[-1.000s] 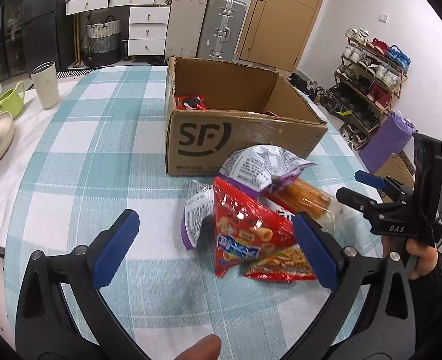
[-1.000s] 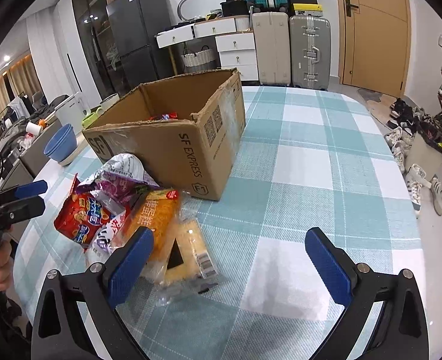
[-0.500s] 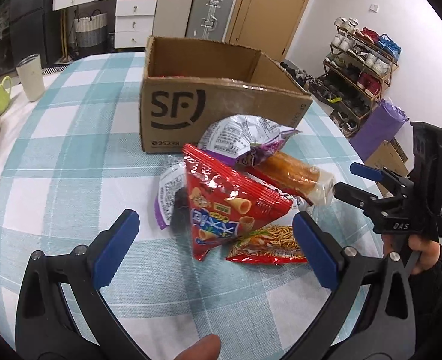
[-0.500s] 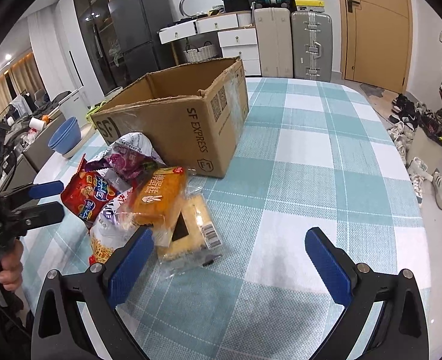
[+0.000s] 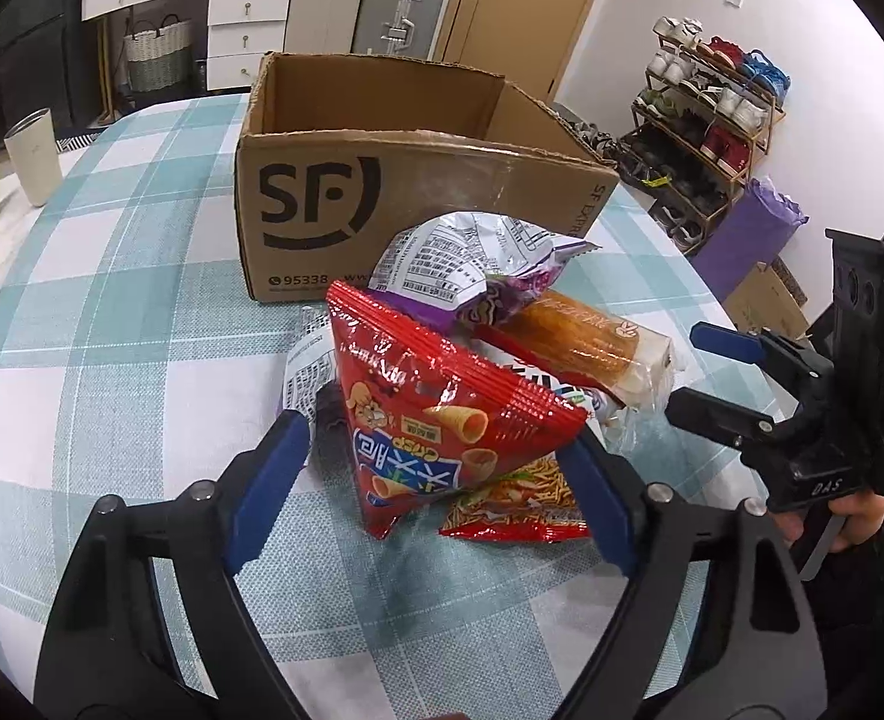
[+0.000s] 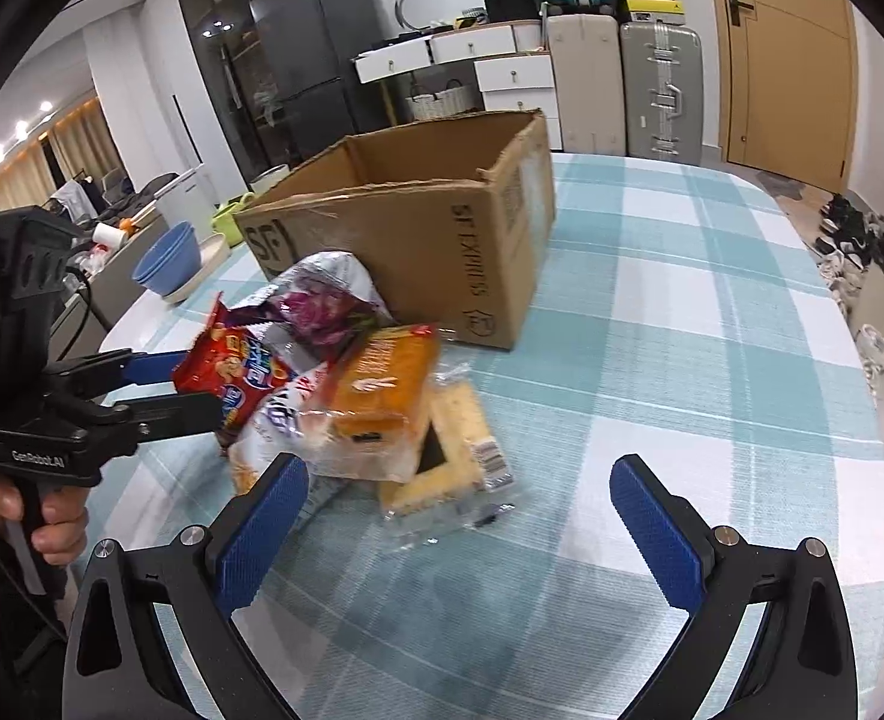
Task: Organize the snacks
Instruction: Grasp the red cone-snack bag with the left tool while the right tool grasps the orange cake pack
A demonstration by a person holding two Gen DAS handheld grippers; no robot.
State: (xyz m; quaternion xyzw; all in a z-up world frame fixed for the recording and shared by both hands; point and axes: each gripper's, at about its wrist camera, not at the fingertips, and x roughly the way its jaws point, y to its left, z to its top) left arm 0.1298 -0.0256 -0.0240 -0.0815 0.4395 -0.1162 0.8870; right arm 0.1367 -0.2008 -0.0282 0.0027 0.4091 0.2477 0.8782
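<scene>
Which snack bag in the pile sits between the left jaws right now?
The red cone-snack bag, on top at the front of the pile; the left gripper is closing around it. The other packets lie behind or beneath.

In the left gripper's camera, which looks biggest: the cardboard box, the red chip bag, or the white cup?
1. Cardboard box, the largest by far.
2. Red chip bag, though it looks extra big because it sits close to the camera.
3. White cup, the smallest here, but it stands farther away, so its true size is unsure.
</scene>
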